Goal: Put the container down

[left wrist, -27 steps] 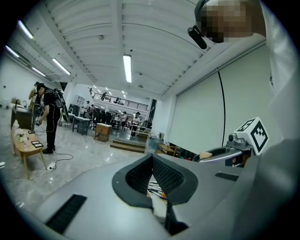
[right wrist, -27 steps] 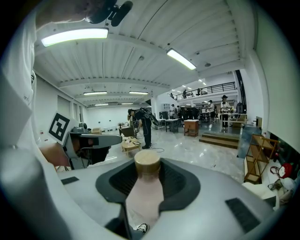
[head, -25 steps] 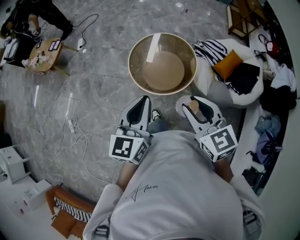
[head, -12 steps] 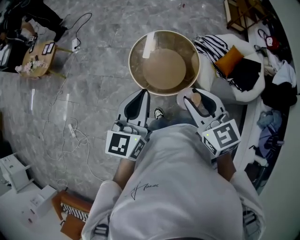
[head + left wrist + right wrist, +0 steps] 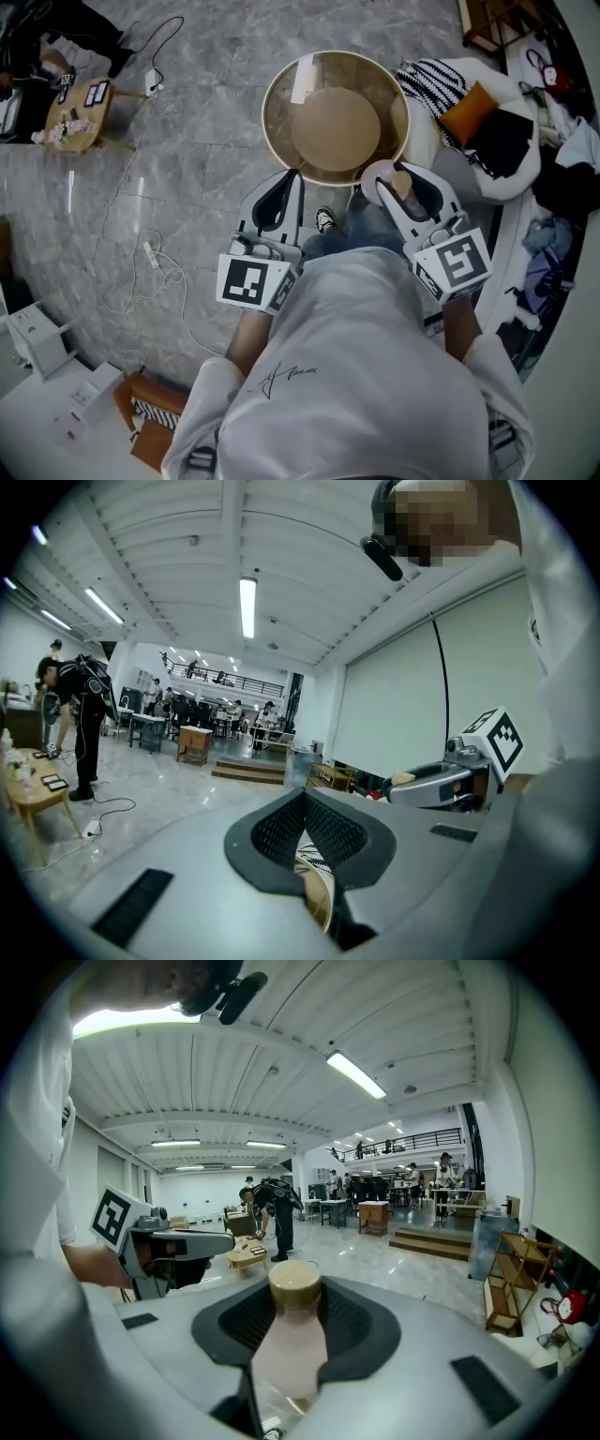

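Note:
My right gripper (image 5: 386,180) is shut on the container (image 5: 401,183), a pale pink bottle (image 5: 292,1340) with a tan lid that sticks up between the pads. It hangs at the near right rim of a round glass-topped table (image 5: 265,117) with a wooden rim. In the right gripper view, my right gripper (image 5: 295,1290) points out into a large hall. My left gripper (image 5: 293,178) is level with it on the left, by the table's near edge. Its jaws (image 5: 305,803) meet with nothing between them.
A white beanbag (image 5: 520,178) with a striped cloth, an orange cushion (image 5: 466,111) and dark clothes lies right of the table. Cables (image 5: 150,255) trail over the grey marble floor at left. A small wooden table (image 5: 80,114) stands far left. A shoe (image 5: 324,221) shows between the grippers.
Both grippers have come closer to the round table, whose near rim now lies right at their tips. The bottle stays gripped in the right gripper.

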`<state>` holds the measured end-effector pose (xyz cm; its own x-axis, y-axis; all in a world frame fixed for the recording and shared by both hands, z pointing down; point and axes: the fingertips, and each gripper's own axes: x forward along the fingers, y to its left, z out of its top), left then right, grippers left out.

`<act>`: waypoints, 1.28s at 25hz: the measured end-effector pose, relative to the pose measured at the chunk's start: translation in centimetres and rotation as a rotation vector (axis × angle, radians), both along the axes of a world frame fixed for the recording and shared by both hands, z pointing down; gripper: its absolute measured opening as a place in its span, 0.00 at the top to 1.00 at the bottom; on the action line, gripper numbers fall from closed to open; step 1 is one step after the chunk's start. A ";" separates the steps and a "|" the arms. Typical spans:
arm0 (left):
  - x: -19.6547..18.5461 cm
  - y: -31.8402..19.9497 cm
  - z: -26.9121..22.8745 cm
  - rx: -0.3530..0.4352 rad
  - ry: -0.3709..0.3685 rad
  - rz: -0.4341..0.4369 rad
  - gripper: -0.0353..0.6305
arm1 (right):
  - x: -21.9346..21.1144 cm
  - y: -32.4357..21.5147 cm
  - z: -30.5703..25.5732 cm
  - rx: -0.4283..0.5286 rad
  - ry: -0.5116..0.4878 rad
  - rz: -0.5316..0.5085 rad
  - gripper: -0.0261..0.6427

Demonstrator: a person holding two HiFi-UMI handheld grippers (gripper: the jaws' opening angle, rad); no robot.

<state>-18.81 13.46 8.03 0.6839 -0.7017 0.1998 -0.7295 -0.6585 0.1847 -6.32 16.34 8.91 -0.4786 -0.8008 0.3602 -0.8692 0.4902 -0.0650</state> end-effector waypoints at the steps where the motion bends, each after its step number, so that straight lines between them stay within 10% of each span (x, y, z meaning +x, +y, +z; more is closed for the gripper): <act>1: 0.2 -0.4 0.0 0.001 -0.002 -0.002 0.92 | 0.2 -0.4 0.1 0.001 -0.001 -0.002 0.75; 32: 6.3 -9.7 5.4 -0.096 -0.045 -0.034 0.92 | 5.0 -10.6 5.3 -0.085 -0.032 -0.032 0.75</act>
<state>-12.51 3.80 13.39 0.6488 -0.7007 0.2966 -0.7602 -0.6140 0.2124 -1.30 5.73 14.25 -0.5155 -0.7520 0.4108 -0.8501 0.5091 -0.1349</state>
